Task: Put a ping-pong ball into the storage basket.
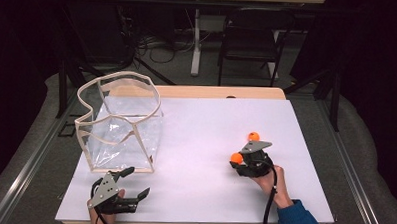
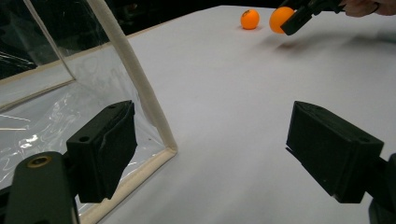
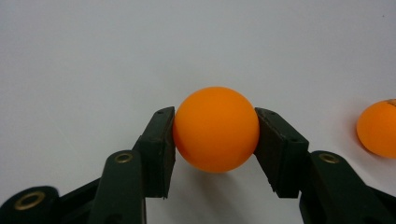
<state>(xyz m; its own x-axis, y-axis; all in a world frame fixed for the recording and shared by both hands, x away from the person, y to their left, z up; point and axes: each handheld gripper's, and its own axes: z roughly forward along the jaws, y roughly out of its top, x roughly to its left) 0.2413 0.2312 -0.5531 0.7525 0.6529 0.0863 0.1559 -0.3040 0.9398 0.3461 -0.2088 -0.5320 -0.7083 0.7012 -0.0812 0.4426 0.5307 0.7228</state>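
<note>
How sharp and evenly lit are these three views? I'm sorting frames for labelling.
High view: white table bright, surroundings dark, small things soft. Left gripper view: near jaws sharp, glare streaks on the clear bag, a soft shadow under the far right gripper. Right gripper view: held orange ball crisp, second ball cut by the frame edge.

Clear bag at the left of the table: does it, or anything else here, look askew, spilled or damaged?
The clear bag stands upright, but its cream rim is buckled and lopsided rather than an even loop; it looks soft, not torn. Otherwise nothing stands out: the right gripper is shut on one orange ball, and a second ball rests on the table.
</note>
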